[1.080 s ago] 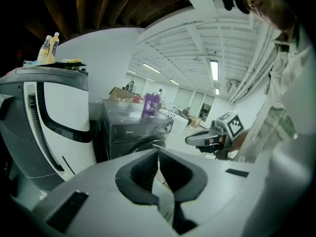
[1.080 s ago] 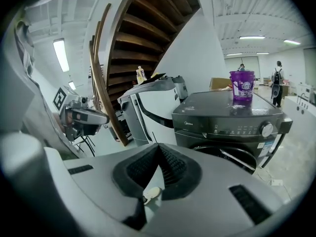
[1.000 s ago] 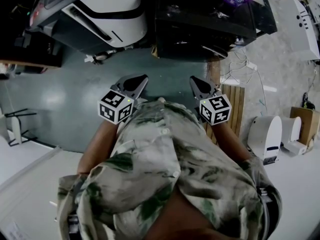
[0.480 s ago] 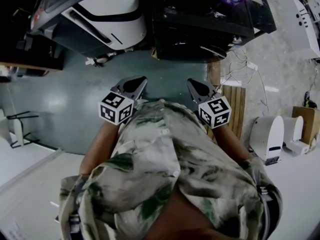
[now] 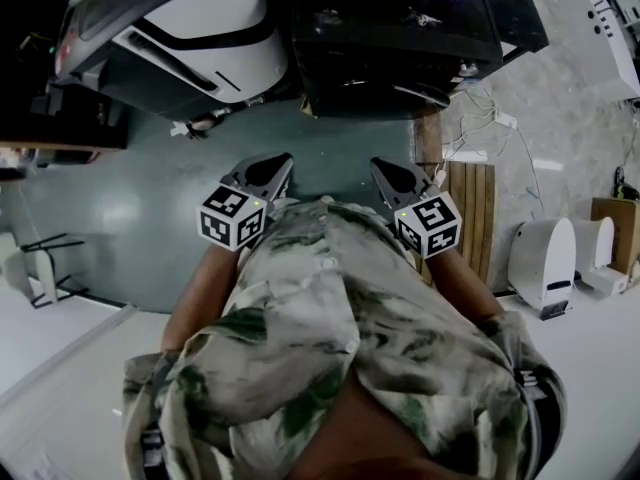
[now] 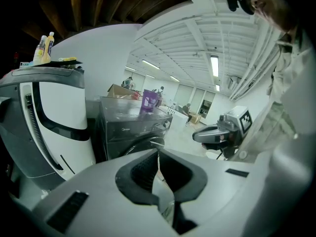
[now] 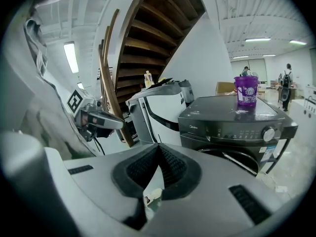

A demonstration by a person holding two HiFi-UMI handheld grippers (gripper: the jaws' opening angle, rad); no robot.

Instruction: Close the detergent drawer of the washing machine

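The black front-loading washing machine [image 5: 400, 38] stands ahead of me, across a stretch of floor. Its control strip [image 7: 237, 127] shows in the right gripper view, and the left part of that strip looks flush with the front. A purple container [image 7: 246, 90] sits on its top. My left gripper [image 5: 287, 158] and right gripper [image 5: 376, 165] are held side by side at waist height, well short of the machine. Both are shut with nothing between the pads. In the left gripper view the left gripper [image 6: 158, 154] points toward the machine [image 6: 131, 127], and the right gripper [image 6: 197, 136] shows at the side.
A large white and grey appliance [image 5: 200, 38] stands left of the washer, with bottles [image 6: 43, 47] on top. A wooden staircase [image 7: 148, 28] rises behind it. Wooden slats [image 5: 470, 218], cables [image 5: 490, 128] and white devices [image 5: 545, 263] lie to the right. Grey-green floor [image 5: 130, 208] spreads below.
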